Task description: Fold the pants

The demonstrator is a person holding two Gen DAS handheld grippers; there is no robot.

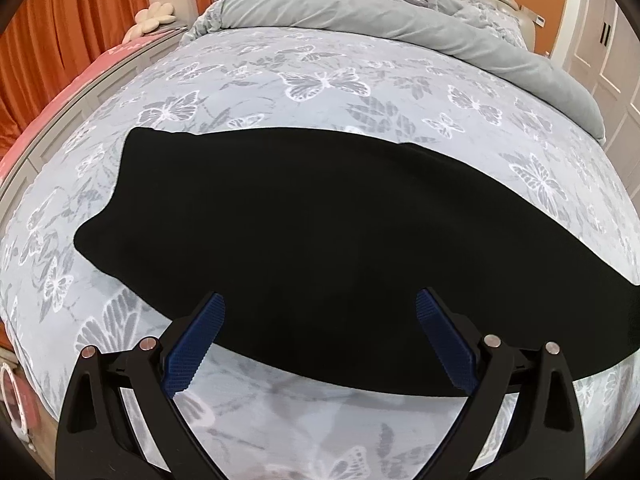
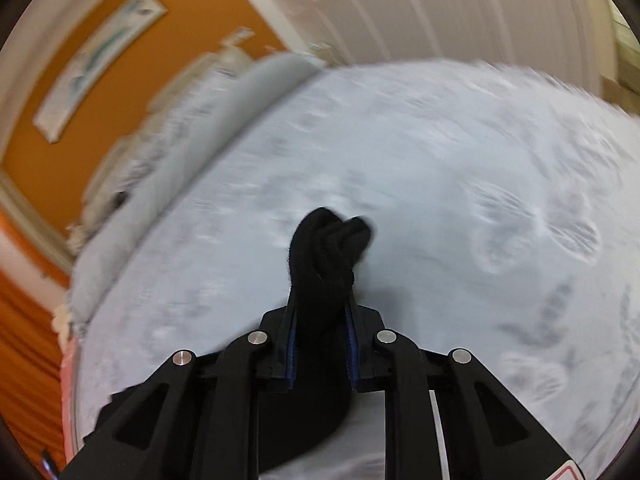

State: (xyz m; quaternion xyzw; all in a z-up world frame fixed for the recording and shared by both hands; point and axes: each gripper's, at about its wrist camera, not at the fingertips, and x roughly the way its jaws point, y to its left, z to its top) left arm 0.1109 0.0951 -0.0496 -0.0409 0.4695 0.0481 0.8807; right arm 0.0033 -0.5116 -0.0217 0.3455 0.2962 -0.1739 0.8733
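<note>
While spread flat across the butterfly-print bed, black pants lay lengthwise, apparently already doubled leg over leg. Seen from the left wrist: left gripper poised just above the near edge of the cloth, blue-padded fingers wide apart, holding nothing. Beyond the pants, a rumpled grey duvet by the headboard, orange curtains at far left. Moving right, the garment ran out of the picture at the right edge, its far end unseen from this side.

Seen from the right wrist, blurred by motion: right gripper clamped on a bunched end of the pants, fingers nearly together with a wad of black cloth poking up between them, bed beneath, orange wall at left.

Judged progress: early to middle. Lengthwise fold seemingly done; crosswise fold only begun, with one end lifted and not yet carried over.

Only the left view gave the whole lie of the garment; only the right view gave the grip on it.
</note>
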